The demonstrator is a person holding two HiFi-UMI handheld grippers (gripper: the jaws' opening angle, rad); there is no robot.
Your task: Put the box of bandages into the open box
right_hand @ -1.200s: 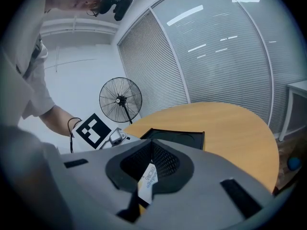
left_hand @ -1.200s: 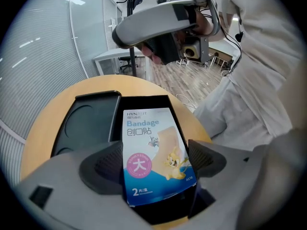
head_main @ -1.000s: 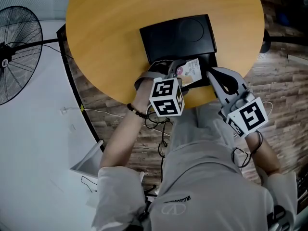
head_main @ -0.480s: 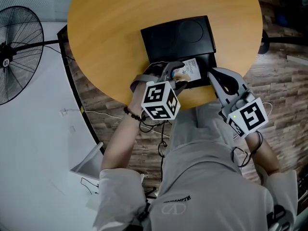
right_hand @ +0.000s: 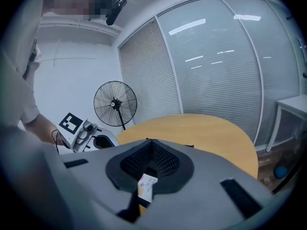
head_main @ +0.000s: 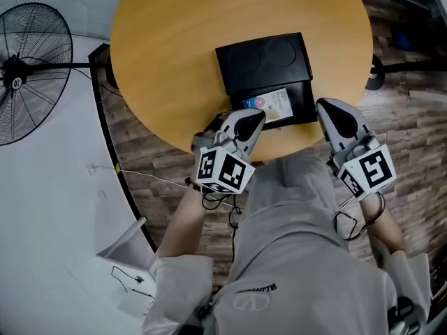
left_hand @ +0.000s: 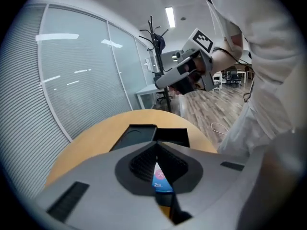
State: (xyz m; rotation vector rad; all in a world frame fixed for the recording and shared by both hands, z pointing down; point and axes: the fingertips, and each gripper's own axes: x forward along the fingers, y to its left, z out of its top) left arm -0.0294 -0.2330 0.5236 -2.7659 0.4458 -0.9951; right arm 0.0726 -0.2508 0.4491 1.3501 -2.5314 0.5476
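The box of bandages (head_main: 269, 105) lies flat inside the tray half of the open box (head_main: 302, 102), a black case at the near edge of the round wooden table (head_main: 174, 47). The case's lid is folded back flat on the table on the far side. The carton is small and thin, mostly white. It has a blue band at one end, a round pink mark beside the band and fine print too small to read, and it sits slightly askew in the tray. The left gripper (head_main: 257, 117) hovers just beside the tray's near left corner. Its jaws have just closed and now meet tip to tip with nothing between them. In the left gripper view the carton's blue and pink end (left_hand: 160, 178) shows through the opening behind the tips, clear of the pads. The right gripper (head_main: 327, 107) is near the tray's right wall with its jaws likewise together and empty. The right gripper view shows the white carton (right_hand: 146, 186) beyond them. A standing fan (head_main: 31, 61) is on the floor well to the left of the table.
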